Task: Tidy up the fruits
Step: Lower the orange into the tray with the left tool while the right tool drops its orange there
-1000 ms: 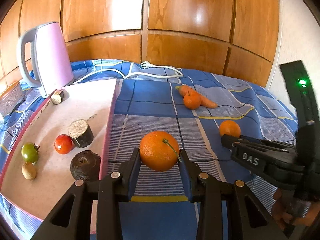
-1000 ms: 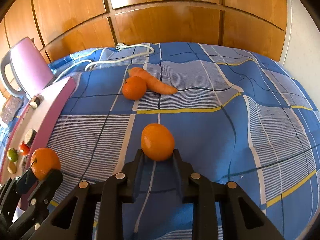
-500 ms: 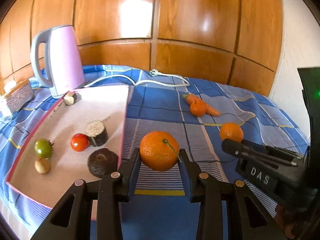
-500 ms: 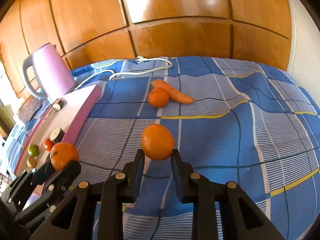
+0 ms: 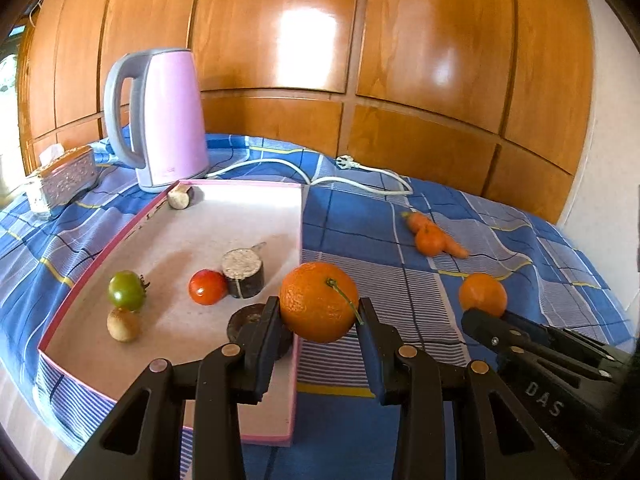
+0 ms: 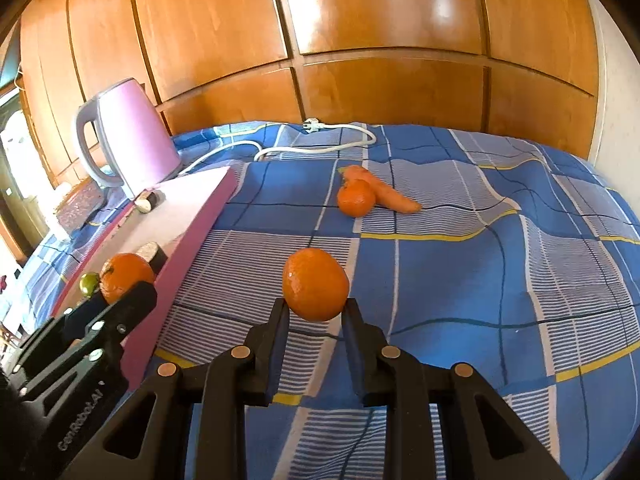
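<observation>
In the left wrist view my left gripper (image 5: 319,307) is shut on a large orange (image 5: 316,296) with a green stem, held above the near right edge of the pink tray (image 5: 299,216). My right gripper (image 6: 316,309) is shut on a smaller tangerine (image 6: 315,285), held over the blue checked cloth. The left wrist view shows that tangerine (image 5: 482,294) at the right gripper's tips (image 5: 476,318). Another tangerine (image 6: 356,199) lies against a carrot (image 6: 390,194) farther back on the cloth.
The tray holds a green tomato (image 5: 127,290), a red tomato (image 5: 207,287), a kiwi (image 5: 123,324), a dark cut cylinder (image 5: 243,269) and a dark round lump (image 5: 244,322). A pink kettle (image 5: 164,120), its white cable (image 5: 360,174) and a tissue box (image 5: 66,179) sit behind. Wooden panels close the back.
Both grippers have risen a little and moved leftward with their fruit still gripped. The tray and kettle now sit nearer the middle of the left wrist view.
</observation>
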The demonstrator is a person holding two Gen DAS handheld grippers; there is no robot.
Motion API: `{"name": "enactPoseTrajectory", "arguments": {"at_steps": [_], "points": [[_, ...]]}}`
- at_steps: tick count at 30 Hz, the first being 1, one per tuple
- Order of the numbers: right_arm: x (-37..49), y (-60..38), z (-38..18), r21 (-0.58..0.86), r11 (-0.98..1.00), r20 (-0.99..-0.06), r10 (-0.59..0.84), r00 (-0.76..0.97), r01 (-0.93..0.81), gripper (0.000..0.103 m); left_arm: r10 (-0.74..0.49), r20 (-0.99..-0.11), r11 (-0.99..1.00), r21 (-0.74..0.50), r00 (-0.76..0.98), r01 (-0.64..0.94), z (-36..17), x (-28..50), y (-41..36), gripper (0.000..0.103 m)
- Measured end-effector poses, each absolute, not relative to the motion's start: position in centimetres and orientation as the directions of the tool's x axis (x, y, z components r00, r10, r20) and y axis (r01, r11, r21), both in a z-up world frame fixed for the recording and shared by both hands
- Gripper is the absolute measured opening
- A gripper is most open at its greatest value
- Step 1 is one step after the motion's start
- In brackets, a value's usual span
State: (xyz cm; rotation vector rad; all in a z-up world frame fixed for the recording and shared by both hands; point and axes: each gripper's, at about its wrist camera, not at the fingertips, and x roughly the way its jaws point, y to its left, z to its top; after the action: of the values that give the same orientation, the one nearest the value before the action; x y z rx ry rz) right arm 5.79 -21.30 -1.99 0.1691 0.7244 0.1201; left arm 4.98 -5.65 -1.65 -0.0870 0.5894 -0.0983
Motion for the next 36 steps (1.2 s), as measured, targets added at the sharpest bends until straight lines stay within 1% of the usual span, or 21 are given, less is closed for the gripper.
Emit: {"name": "enactPoseTrajectory", "arguments": {"at_steps": [7,17,21,23,26,36], "points": [[5.7,-19.9,-1.6,0.235,0.969,-0.634,0.217,0.742,-0.082,0.027,-0.102,-0.549,0.992,-0.117,0.830,0.044,-1.6,5.0,-4.9,0.038],[6.3,-16.4,-0.9,0.251,0.953,-0.630,0.295,0.719,-0.170,0.027,-0.079,-0.546,0.979,-0.199,0.834,-0.038,0.2,6.6,-0.2,0.038],[7.1,-14.7,0.0,0.258,0.943,-0.624,0.328,0.709,-0.210,0.027,0.003,-0.517,0.975,-0.190,0.856,-0.118,0.8,7.8,2.7,0.038],[7.6,-13.8,0.4,0.267,0.936,-0.621,0.348,0.703,-0.228,0.027,0.029,-0.526,0.959,-0.226,0.850,-0.172,0.3,8.2,4.2,0.038],[8.6,-12.4,0.9,0.267,0.930,-0.619,0.366,0.695,-0.252,0.027,0.028,-0.575,0.937,-0.271,0.818,-0.222,-1.1,8.9,5.5,0.038],[10.7,-10.0,1.8,0.267,0.919,-0.617,0.395,0.681,-0.291,0.027,0.060,-0.597,0.949,-0.215,0.800,-0.231,-1.9,9.8,4.7,0.038]]}}
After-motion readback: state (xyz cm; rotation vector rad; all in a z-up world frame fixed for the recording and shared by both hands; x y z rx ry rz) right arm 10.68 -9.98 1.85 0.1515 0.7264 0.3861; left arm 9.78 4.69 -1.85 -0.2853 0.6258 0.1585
